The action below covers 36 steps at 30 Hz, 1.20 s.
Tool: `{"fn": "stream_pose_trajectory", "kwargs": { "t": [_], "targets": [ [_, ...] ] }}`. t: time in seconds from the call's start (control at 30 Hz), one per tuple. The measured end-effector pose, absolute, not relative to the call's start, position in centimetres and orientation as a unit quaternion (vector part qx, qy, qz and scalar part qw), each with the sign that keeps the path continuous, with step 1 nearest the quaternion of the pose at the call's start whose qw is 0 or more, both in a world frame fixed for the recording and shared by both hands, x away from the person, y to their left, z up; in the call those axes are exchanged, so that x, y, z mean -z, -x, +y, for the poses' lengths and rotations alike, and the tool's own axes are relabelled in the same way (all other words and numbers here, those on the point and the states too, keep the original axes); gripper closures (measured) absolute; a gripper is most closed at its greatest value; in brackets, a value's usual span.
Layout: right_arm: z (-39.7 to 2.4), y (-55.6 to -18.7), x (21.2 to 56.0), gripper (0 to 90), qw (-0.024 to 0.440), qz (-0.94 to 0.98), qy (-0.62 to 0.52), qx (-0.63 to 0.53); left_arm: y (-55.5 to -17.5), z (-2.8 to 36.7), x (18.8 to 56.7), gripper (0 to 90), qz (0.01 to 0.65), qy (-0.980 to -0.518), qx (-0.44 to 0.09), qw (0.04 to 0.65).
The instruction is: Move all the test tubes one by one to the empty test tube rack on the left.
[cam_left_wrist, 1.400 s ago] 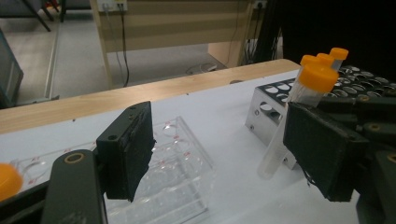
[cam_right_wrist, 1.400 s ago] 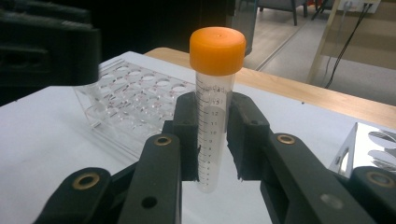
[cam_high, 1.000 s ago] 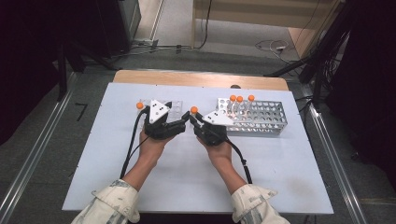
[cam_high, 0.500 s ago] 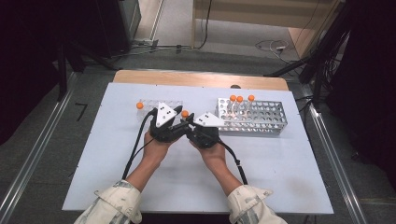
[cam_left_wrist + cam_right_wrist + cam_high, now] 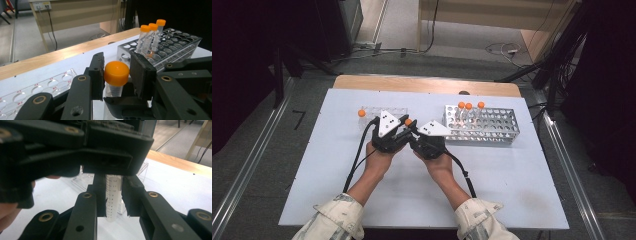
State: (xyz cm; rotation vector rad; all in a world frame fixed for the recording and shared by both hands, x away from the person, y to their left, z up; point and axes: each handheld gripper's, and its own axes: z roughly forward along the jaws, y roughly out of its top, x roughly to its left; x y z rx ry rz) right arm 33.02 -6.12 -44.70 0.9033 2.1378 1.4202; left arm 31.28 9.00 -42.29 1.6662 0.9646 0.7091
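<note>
So the tube (image 5: 113,196) sits right in the middle of the table (image 5: 337,200), held up off it between the two grippers, just left of the metal rack (image 5: 484,126). It's a clear graduated one with an orange cap (image 5: 116,73). The right gripper (image 5: 113,202) has it clamped by the body, pads squeezed on either side of the printed scale, with the tube's rounded bottom poking out below the pads. The left gripper (image 5: 117,75) is up at the cap: its jaws have just been closing in around it. One pad looks like it's touching the cap's side, the other is right next to it with maybe a sliver of gap, hard to say, so I'd call that one closed on the cap.

In the high view both grippers meet nose to nose, left (image 5: 393,133) and right (image 5: 419,134), with the cap showing as an orange dot between them and the person's hands right behind, cables trailing back toward the sleeves.

Further out: the metal rack stands just to the right of the right gripper, with three more orange-capped tubes (image 5: 151,37) standing upright in a row at its far left corner. On the other side there's a clear plastic rack (image 5: 384,112) behind the left gripper, and one lone orange cap (image 5: 361,113) at its left end. Beyond the white table top, a wooden edge (image 5: 362,82) runs along the far side.
</note>
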Motion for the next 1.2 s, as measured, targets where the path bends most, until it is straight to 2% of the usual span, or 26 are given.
{"fn": "stream_pose_trajectory", "kwargs": {
  "t": [0.1,0.33,0.37,0.43,0.53,0.67,0.87,1.2],
  "targets": [
    [-6.1,-33.0,44.7,72.1,0.209,0.769,-0.325,-0.51,-31.2,9.0,42.3,68.9,0.404,-0.692,-0.3,0.519],
    [-6.1,-33.0,44.6,71.4,0.208,0.768,-0.322,-0.513,-31.2,9.2,42.2,69.9,0.406,-0.688,-0.301,0.521],
    [-6.1,-33.0,44.6,67.7,0.207,0.768,-0.322,-0.514,-31.2,9.2,42.2,69.9,0.407,-0.686,-0.302,0.522],
    [-6.1,-33.1,44.6,53.3,0.198,0.768,-0.323,-0.516,-31.3,9.6,42.0,70.0,0.41,-0.68,-0.303,0.527],
    [-6.2,-33.3,44.7,39.4,0.192,0.772,-0.329,-0.509,-31.5,10.5,41.5,70.0,0.424,-0.666,-0.303,0.534],
    [-6.4,-33.6,44.9,29.9,0.188,0.774,-0.34,-0.5,-31.9,12.1,40.7,70.1,0.447,-0.646,-0.306,0.538],
    [-6.6,-33.7,45.0,28.9,0.189,0.773,-0.344,-0.498,-31.9,14.7,39.0,70.1,0.472,-0.61,-0.324,0.547],
    [-6.6,-33.7,45.3,29.0,0.191,0.776,-0.344,-0.494,-32.6,18.0,38.6,70.1,0.501,-0.589,-0.359,0.523]
  ]
}}
